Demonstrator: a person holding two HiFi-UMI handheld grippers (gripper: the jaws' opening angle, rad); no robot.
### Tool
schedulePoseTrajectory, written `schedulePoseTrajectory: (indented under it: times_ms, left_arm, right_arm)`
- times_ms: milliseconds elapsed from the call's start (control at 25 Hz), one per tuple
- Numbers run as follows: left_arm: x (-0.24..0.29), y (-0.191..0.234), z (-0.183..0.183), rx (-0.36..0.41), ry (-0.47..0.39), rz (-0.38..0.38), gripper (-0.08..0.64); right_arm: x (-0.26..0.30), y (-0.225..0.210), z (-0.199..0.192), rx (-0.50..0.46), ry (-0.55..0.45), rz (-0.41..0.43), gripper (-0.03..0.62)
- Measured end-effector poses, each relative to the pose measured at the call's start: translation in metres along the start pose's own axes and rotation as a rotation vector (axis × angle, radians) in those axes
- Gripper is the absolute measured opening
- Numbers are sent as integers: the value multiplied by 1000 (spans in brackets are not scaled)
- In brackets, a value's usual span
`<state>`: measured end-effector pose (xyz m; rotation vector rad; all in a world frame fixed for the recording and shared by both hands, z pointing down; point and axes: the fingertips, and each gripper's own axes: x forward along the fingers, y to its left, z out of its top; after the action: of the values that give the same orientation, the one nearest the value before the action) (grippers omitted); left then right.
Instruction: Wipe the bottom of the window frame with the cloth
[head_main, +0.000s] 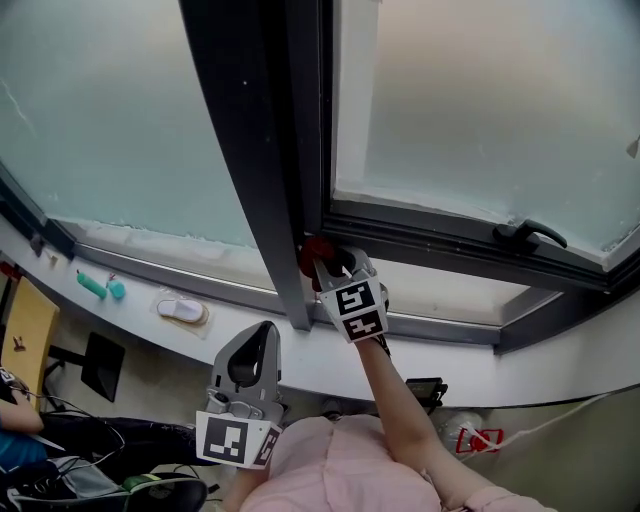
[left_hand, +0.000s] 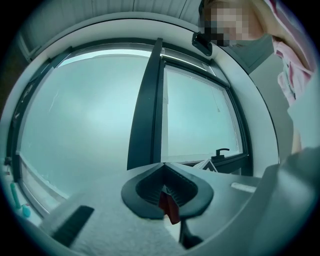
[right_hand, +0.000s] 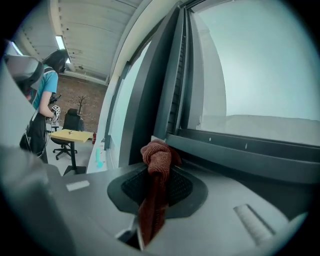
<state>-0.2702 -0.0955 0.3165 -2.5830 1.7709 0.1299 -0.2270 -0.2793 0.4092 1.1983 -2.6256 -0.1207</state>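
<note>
A rust-red cloth (right_hand: 157, 156) is bunched at the tip of my right gripper (right_hand: 159, 167), which is shut on it, and its tail hangs back between the jaws. In the head view the right gripper (head_main: 335, 265) presses the cloth (head_main: 316, 249) onto the dark bottom window frame (head_main: 440, 243), right beside the vertical mullion (head_main: 262, 170). My left gripper (head_main: 266, 332) hangs lower, off the glass, with its jaws closed together. In the left gripper view the left gripper (left_hand: 162, 167) shows a small red piece low between the jaws, which I cannot identify.
A black window handle (head_main: 530, 233) sits on the frame at the right. On the white sill (head_main: 140, 325) lie teal items (head_main: 92, 286) and a white object (head_main: 182, 310). A person in blue (right_hand: 44, 95) stands by a yellow desk (right_hand: 72, 135) to the left.
</note>
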Motion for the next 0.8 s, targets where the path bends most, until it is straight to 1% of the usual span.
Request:
schedulePoseTrajectory:
  times_ms: [160,440,800]
  left_arm:
    - [-1,9,-1,-7,-1,27,-2]
    - [4,8,-3,-19,2,11,-2]
    - [2,8,-4,-22,-4,7,-2]
  right_arm:
    - [5,-2,0,-14,-12,-23,64]
    - [4,-3,0,-64,-15,-50,64]
    - [-8,-14,0,-23,-35,-89,64]
